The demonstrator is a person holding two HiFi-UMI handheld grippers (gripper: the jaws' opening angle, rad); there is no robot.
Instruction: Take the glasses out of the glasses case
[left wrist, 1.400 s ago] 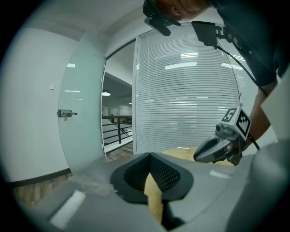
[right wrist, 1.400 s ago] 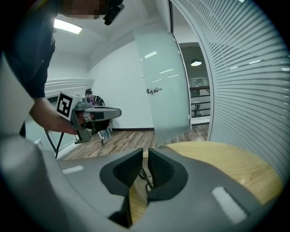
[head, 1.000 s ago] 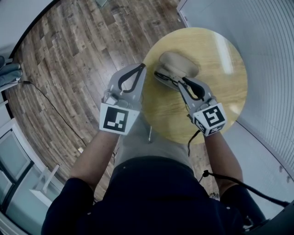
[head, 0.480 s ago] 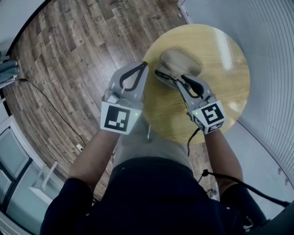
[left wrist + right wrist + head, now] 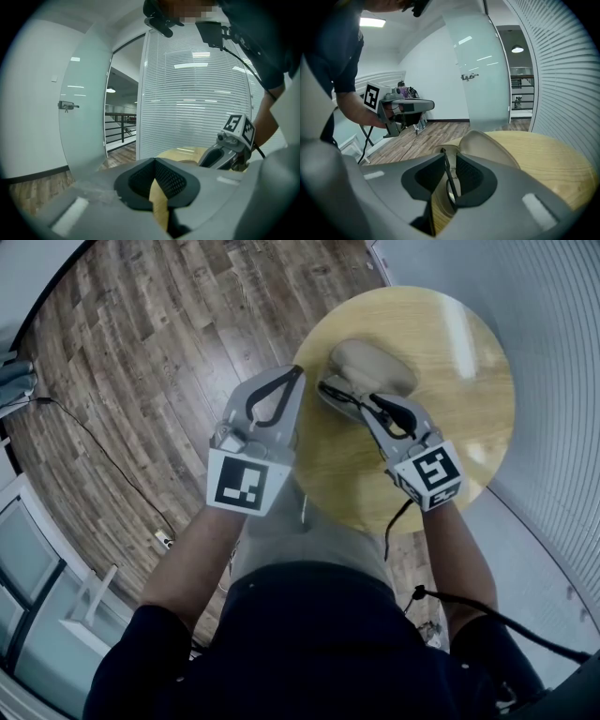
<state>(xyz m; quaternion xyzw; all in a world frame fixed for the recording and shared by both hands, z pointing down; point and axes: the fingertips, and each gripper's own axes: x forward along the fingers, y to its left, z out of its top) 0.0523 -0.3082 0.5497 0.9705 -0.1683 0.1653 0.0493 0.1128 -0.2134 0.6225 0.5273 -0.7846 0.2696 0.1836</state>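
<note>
An open beige glasses case lies on the round wooden table, its lid raised. Dark-framed glasses stick out of its near left end. My right gripper is shut on the glasses, and the thin black frame runs between its pads just above the case's tray. My left gripper hangs shut and holding nothing beside the table's left edge, over the floor. From the left gripper view the right gripper shows at the table.
Wooden plank floor surrounds the table, with a cable lying across it at the left. A slatted glass wall curves close behind the table on the right. A glass door stands beyond.
Almost nothing differs: the view has shifted slightly. Both grippers keep their places relative to the case, the right one still on the glasses.
</note>
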